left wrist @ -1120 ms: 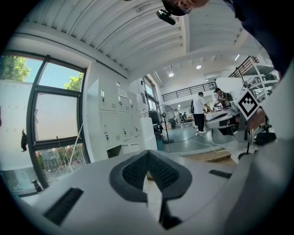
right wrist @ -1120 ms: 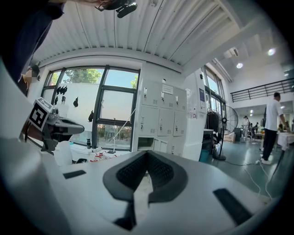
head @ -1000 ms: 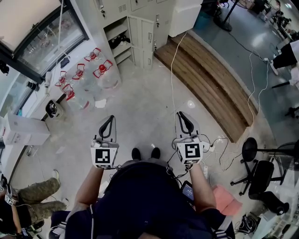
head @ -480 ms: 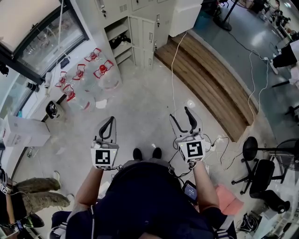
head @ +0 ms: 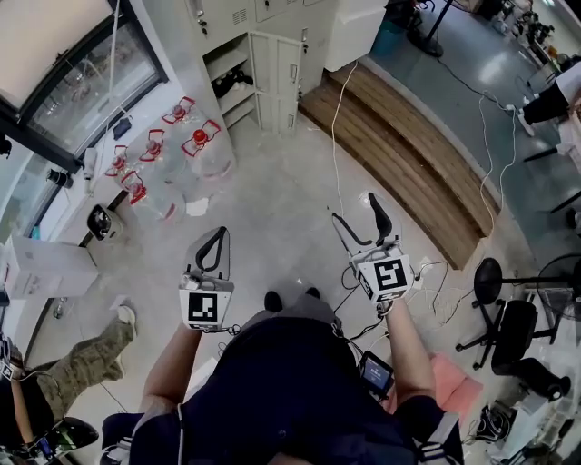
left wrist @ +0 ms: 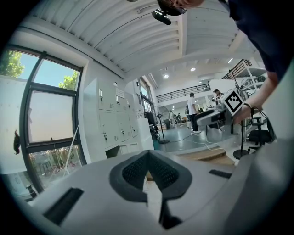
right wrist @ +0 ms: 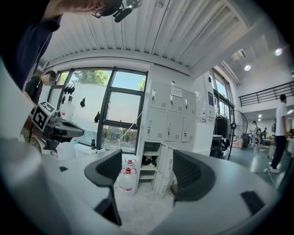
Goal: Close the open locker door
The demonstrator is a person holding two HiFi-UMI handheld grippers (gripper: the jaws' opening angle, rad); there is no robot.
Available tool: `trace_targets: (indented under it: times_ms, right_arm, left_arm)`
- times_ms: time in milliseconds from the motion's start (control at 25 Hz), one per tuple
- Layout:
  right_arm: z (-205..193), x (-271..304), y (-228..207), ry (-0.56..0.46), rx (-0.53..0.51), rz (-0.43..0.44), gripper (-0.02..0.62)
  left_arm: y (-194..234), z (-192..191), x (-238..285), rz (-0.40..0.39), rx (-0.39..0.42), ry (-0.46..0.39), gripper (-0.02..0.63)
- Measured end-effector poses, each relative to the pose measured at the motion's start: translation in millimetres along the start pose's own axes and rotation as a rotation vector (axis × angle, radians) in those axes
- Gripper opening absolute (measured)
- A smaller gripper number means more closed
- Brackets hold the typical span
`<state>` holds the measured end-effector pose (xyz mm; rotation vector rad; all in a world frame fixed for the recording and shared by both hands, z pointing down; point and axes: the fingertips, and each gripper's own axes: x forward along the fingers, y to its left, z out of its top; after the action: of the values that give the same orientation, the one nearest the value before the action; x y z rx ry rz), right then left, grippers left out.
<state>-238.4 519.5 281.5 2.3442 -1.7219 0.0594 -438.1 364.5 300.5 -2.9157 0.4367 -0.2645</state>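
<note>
The white locker bank point(head: 272, 18) stands far ahead at the top of the head view. One low door point(head: 275, 80) hangs open beside its shelved compartment point(head: 229, 82). Through the right gripper view the same compartment point(right wrist: 148, 166) and door point(right wrist: 163, 173) show between the jaws, still well away. My right gripper point(head: 356, 211) is open; its jaws have just been opening, with nothing between them. My left gripper point(head: 215, 233) is shut and empty, held level over the floor, its fingertips point(left wrist: 148, 156) touching. Both are held far from the lockers.
Several water bottles with red caps point(head: 182, 136) stand left of the lockers. A wooden platform point(head: 408, 154) runs along the right, with a white cable point(head: 334, 136) across the floor. A chair base point(head: 499, 318) is at right; another person's leg point(head: 86, 359) is at lower left.
The right gripper's jaws went from shut to wide open, and it shifted right and forward. The left gripper edged forward. The leg at lower left moved.
</note>
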Motion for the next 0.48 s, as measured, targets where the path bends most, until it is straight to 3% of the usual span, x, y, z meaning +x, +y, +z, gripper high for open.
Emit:
trace_targets:
  times_ms: [280, 480]
  right_arm:
    - [1, 27, -4, 0.006, -0.001, 0.007, 0.354]
    - [-7, 54, -30, 0.005, 0.005, 0.028, 0.354]
  left_arm:
    - [7, -2, 12, -0.007, -0.018, 0.002, 0.003]
    - [9, -5, 42, 0.011, -0.035, 0.016, 0.003]
